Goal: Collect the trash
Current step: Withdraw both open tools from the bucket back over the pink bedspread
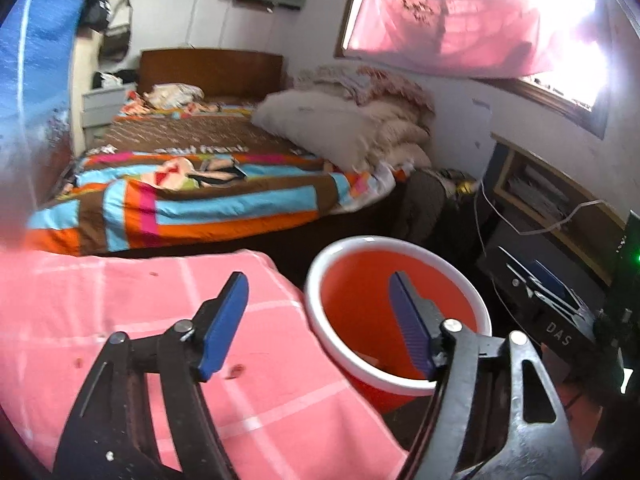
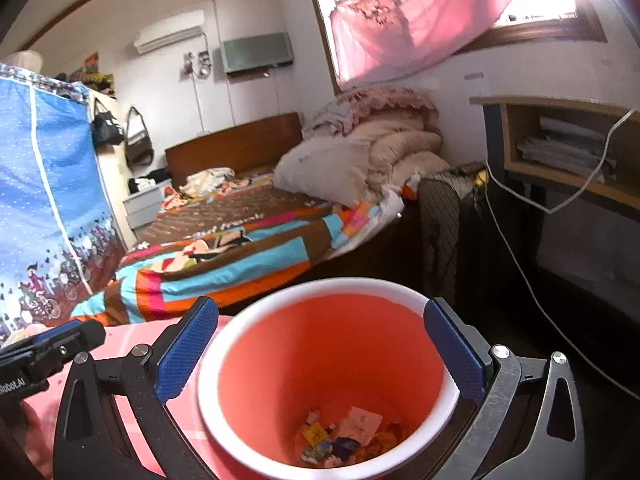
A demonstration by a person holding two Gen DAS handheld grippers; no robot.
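Observation:
A red bin with a white rim (image 1: pixel 352 292) stands beside a pink checked cloth (image 1: pixel 120 312). My left gripper (image 1: pixel 316 280) hangs open above the cloth's edge and the bin's rim, with nothing between its blue pads. In the right wrist view I look down into the bin (image 2: pixel 320 344), and several scraps of paper and wrappers (image 2: pixel 352 432) lie on its bottom. My right gripper (image 2: pixel 320 304) is spread wide over the bin's mouth. Its fingers frame the rim on both sides and hold nothing. The left gripper's housing (image 2: pixel 52 348) shows at the left edge.
A bed with a striped quilt (image 1: pixel 180 200) and piled bedding lies behind. A desk shelf (image 2: pixel 560 148) with papers, a white cable (image 2: pixel 520 264) and black equipment (image 1: pixel 552 320) stand to the right. A blue fabric wardrobe (image 2: pixel 40 200) is on the left.

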